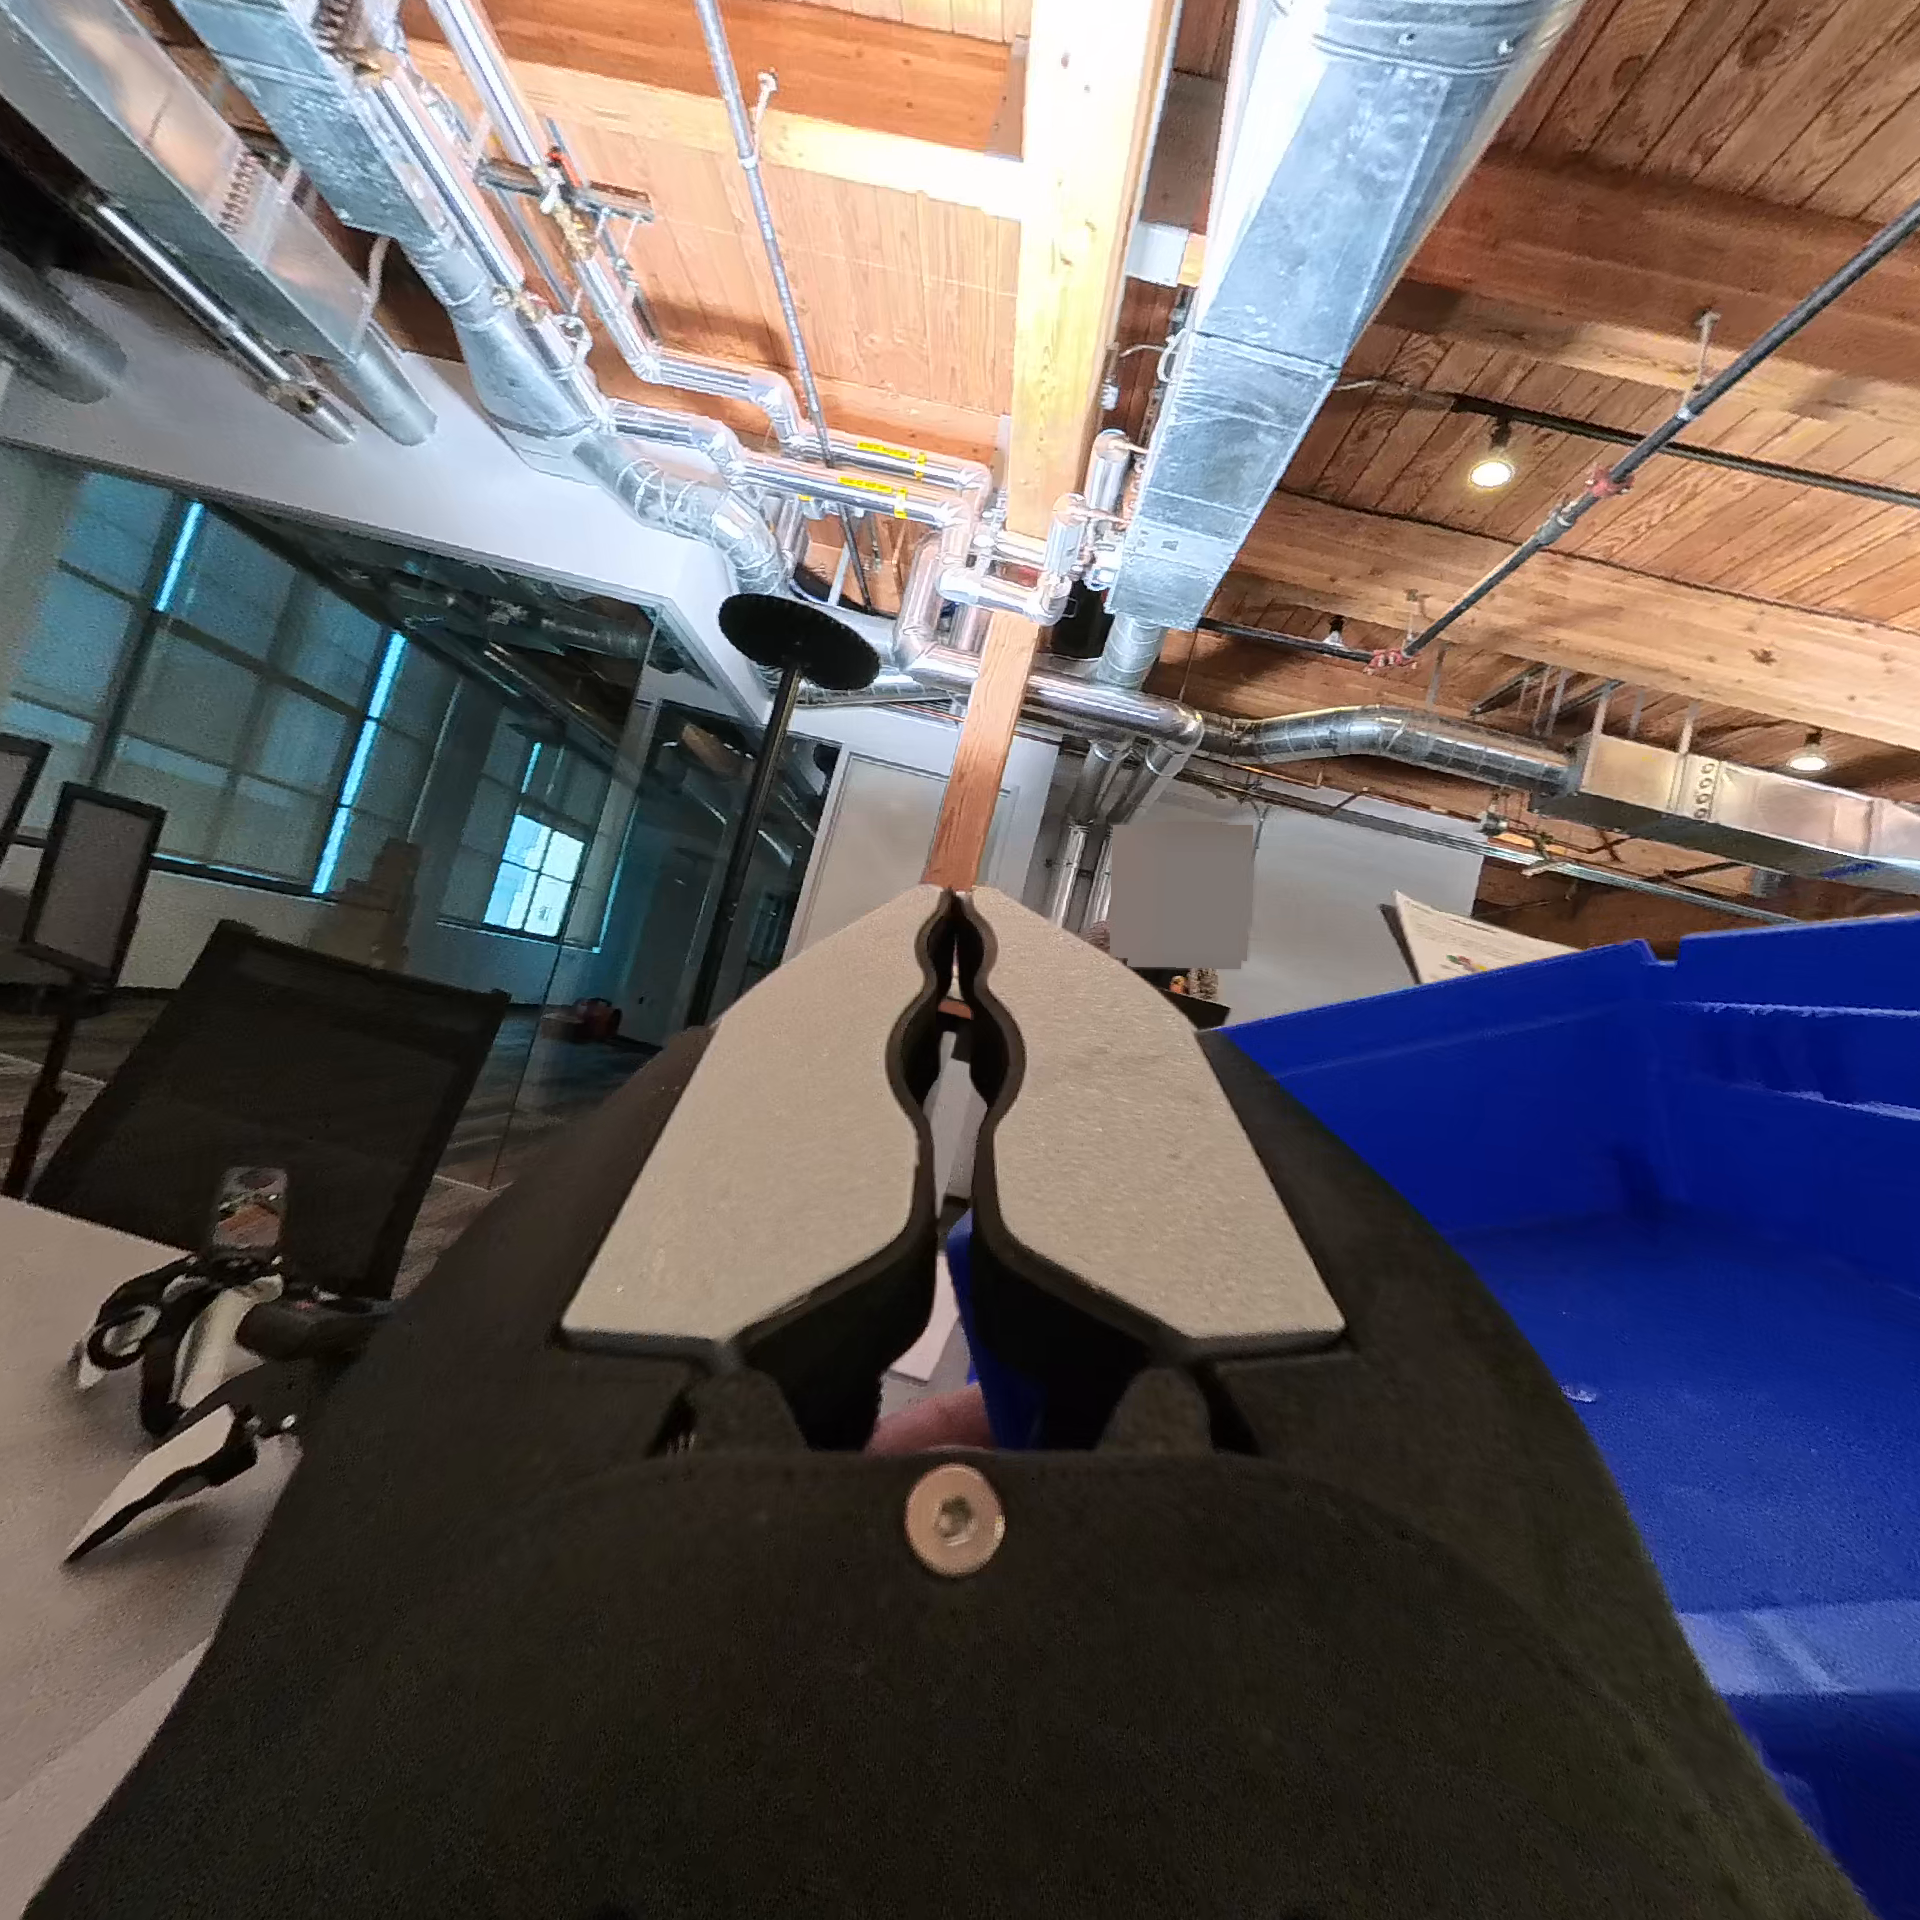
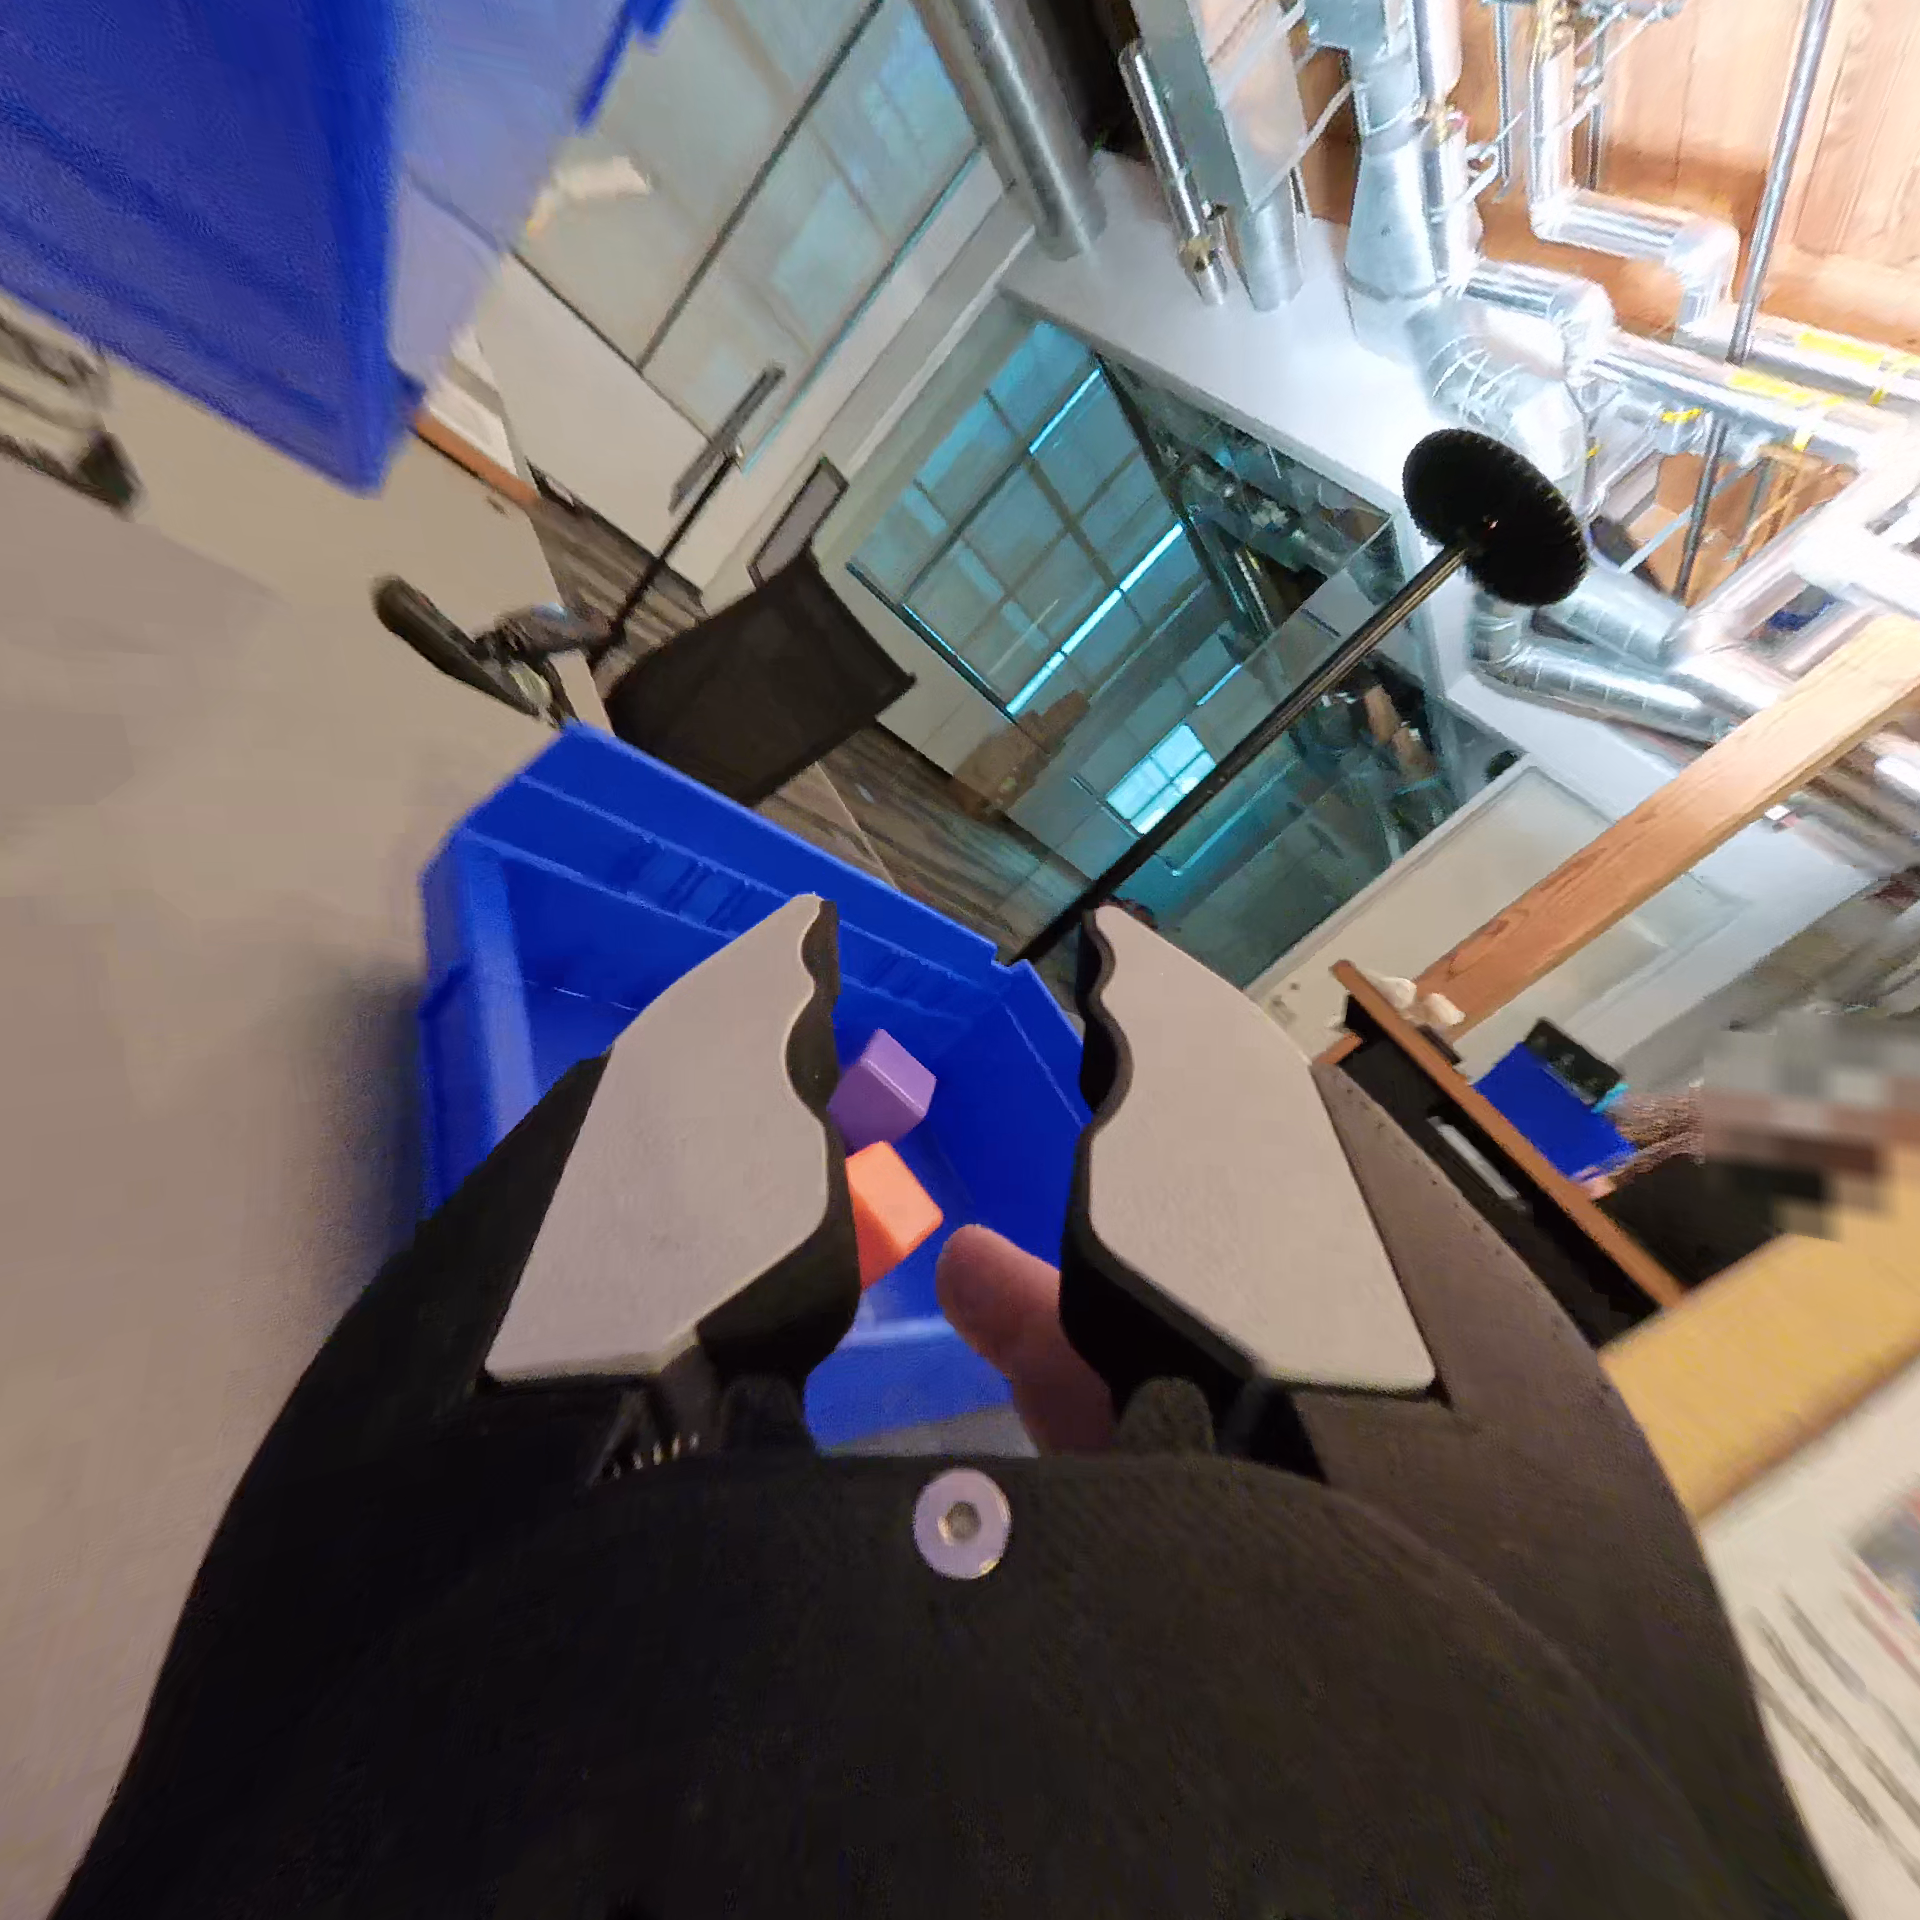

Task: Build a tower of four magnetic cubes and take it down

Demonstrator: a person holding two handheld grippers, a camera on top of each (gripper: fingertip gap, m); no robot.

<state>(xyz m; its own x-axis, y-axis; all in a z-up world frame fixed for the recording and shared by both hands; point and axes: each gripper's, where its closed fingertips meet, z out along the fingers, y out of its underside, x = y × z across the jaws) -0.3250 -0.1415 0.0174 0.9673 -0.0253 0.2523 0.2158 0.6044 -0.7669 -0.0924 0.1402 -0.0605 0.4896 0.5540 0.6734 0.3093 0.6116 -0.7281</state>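
Cubes come first here, judged from the layout: none is stacked in view, so the step in hand looks like fetching one from the bin. On the left, the left gripper [image 1: 951, 894] points up toward the ceiling, its tips pressed together on nothing, beside a blue bin [image 1: 1558, 1195] resting on the desk [image 1: 62, 1558]. Further right, the right gripper [image 2: 951, 925] hangs spread above a second blue bin [image 2: 499, 987] near the desk's far edge, where a purple cube [image 2: 883, 1086] and an orange cube [image 2: 894, 1205] lie touching by the near wall. Lower squarely over one cube, straddle its flat sides, close gently, lift straight so its magnetic neighbour does not tag along.
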